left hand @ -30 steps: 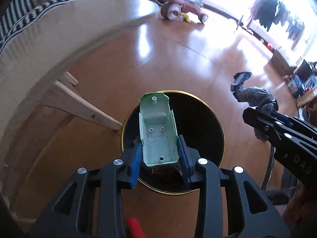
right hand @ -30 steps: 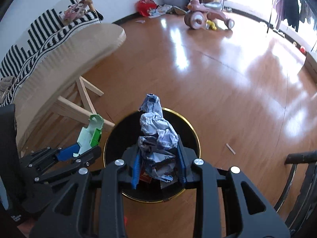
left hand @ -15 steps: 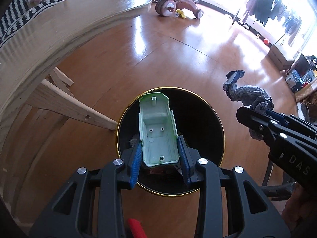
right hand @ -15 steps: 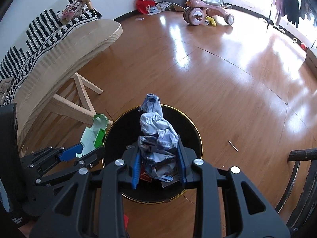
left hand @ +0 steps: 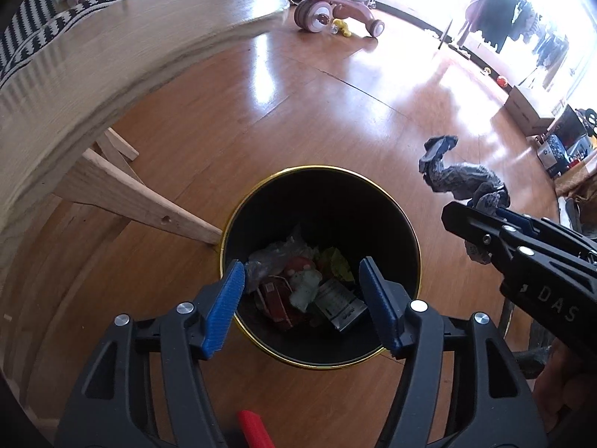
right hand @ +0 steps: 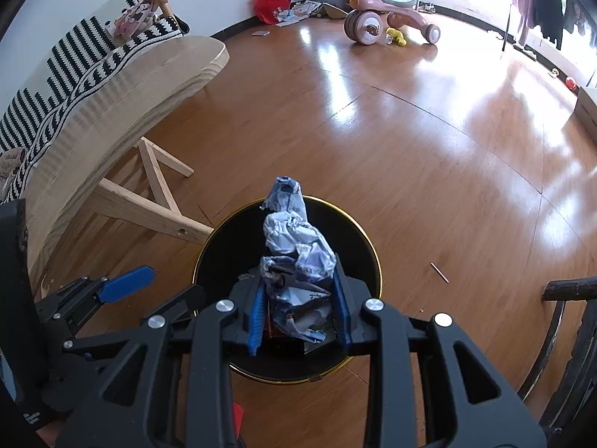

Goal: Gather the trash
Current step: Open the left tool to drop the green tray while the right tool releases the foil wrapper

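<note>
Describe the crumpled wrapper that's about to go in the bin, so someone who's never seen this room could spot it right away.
Find the round black bin with a gold rim on the wooden floor beside the pale wooden table. Directly above its mouth, the right claw pinches a crumpled blue-and-white wrapper. Unlike the trash lying at the bin's bottom, it stands tall in the air, twisted like a stalk.

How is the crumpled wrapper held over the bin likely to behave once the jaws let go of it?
The crumpled wrapper looks thin and creased, so probably light and easily squashed. It stands above the right gripper unsupported, so it holds some shape. Released, it would likely drop into the black bin without rolling.
</note>
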### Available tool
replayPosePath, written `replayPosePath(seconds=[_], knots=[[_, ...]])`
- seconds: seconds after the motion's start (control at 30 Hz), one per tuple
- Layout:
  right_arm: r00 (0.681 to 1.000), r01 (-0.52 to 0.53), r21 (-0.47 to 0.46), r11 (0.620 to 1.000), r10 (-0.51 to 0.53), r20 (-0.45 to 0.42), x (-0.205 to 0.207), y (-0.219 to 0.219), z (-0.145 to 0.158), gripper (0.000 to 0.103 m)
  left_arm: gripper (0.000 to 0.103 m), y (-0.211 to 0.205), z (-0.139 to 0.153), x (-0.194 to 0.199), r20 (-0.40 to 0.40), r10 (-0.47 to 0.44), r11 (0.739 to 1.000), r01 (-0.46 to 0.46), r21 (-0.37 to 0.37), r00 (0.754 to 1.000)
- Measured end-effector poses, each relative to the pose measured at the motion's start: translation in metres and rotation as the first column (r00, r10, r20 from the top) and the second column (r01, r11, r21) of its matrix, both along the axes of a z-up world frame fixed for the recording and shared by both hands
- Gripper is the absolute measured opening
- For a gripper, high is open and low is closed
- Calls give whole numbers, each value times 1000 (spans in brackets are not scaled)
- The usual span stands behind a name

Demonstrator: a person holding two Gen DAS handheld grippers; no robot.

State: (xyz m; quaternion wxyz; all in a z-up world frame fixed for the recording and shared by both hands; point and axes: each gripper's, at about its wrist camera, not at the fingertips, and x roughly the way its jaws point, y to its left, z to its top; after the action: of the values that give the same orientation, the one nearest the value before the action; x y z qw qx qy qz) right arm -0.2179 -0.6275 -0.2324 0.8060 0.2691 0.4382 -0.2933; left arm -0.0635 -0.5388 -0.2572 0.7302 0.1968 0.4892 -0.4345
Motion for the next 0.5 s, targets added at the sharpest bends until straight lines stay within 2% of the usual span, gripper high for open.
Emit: replayPosePath(seconds=[0.27,0.3,0.37,0.5], knots=[[1000,-18,52,998,19,-23,13,-4,-9,33,67,19,17,21,-31,85,996,-86,-34,996],[999,-21,55,998,23,-26,16,-4,-9,36,67,22,19,24,-36,94,995,-96,-38,995],[999,-25,50,998,26,-24,19,-3,-5,55,67,28,24,30,-42,110,993,-112,-47,993],[999,-36,33,999,36,-9,26,1,8,61,74,45,41,43,-53,151,985,-155,-78,987]])
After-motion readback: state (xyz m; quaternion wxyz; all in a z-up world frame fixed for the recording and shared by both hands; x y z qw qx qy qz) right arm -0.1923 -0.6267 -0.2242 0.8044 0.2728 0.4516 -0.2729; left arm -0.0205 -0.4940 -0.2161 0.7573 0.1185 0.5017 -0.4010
